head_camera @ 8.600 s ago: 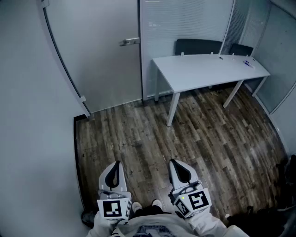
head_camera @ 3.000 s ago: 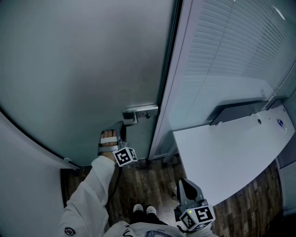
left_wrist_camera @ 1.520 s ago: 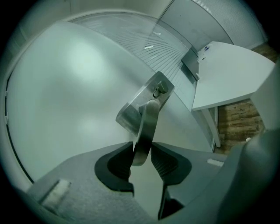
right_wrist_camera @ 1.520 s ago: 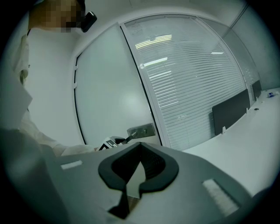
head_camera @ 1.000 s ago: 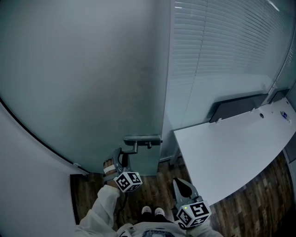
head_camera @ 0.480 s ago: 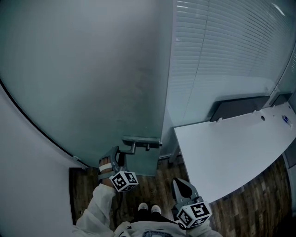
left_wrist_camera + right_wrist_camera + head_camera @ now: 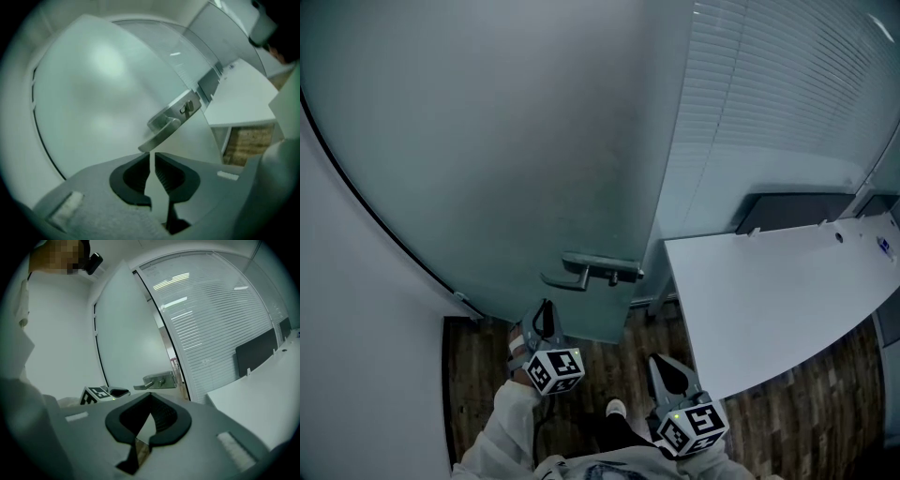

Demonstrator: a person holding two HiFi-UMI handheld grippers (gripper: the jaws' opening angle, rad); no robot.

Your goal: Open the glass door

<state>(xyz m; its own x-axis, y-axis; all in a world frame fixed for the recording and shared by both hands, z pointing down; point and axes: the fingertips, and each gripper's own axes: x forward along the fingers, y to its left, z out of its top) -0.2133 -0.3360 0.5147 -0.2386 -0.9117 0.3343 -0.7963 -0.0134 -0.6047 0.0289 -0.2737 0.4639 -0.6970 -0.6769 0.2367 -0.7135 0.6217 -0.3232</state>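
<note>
Glass door (image 7: 487, 141) is standing slightly ajar, with its metal lever handle (image 7: 586, 274) sitting on the edge nearest the slatted partition (image 7: 769, 103). Left gripper (image 7: 546, 317) is hovering just below that handle, clear of it, tips aiming up toward the lever's free end. Its jaws have just been closing and are showing only a thin slit, with nothing between them. Right gripper (image 7: 664, 368) is hanging lower and to the right of the handle, beside the white desk (image 7: 787, 291), jaws meeting at the tips and gripping nothing.
</note>
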